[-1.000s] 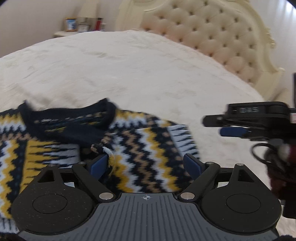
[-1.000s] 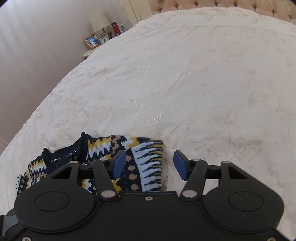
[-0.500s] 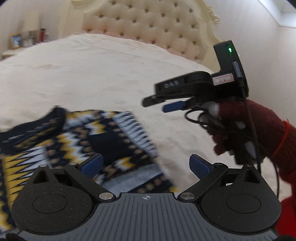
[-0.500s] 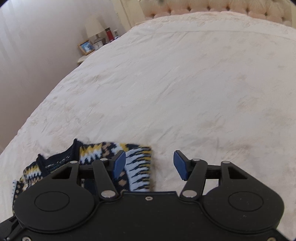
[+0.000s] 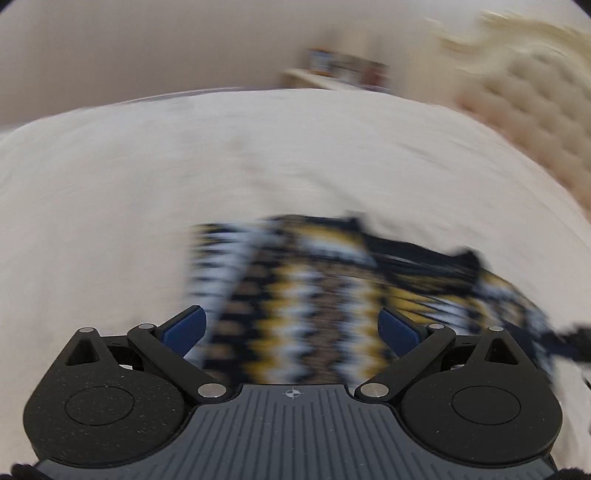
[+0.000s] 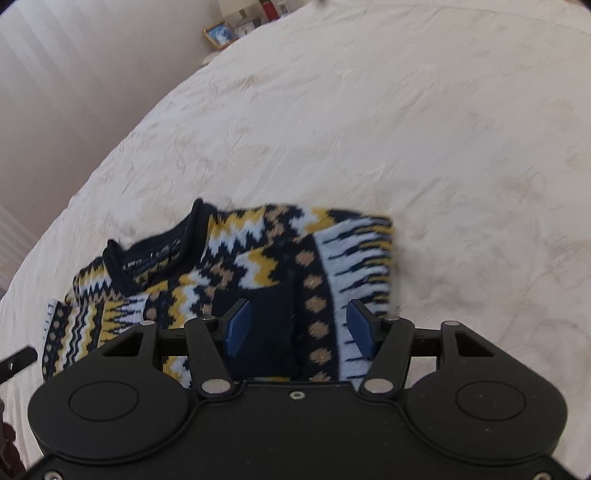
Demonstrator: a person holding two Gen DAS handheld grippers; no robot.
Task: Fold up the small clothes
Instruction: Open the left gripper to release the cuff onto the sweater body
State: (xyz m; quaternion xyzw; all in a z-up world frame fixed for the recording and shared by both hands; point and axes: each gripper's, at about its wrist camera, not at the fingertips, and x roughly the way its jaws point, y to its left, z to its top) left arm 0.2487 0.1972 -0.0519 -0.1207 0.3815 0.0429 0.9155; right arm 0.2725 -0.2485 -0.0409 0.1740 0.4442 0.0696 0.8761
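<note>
Lying bunched on bedspread [image 6: 369, 110]: zigzag-knit sweater [image 6: 258, 266], navy collar.

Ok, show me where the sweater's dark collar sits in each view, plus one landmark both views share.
Left wrist: the collar is right of centre, a blurred dark band along the far edge of the sweater.
Right wrist: the collar is left of centre, above and left of the open right gripper.
Shared landmark: the picture frame beside the bed, top left in the right view, a blur top centre in the left.

No legible text, labels, brands or numbers in either view.
</note>
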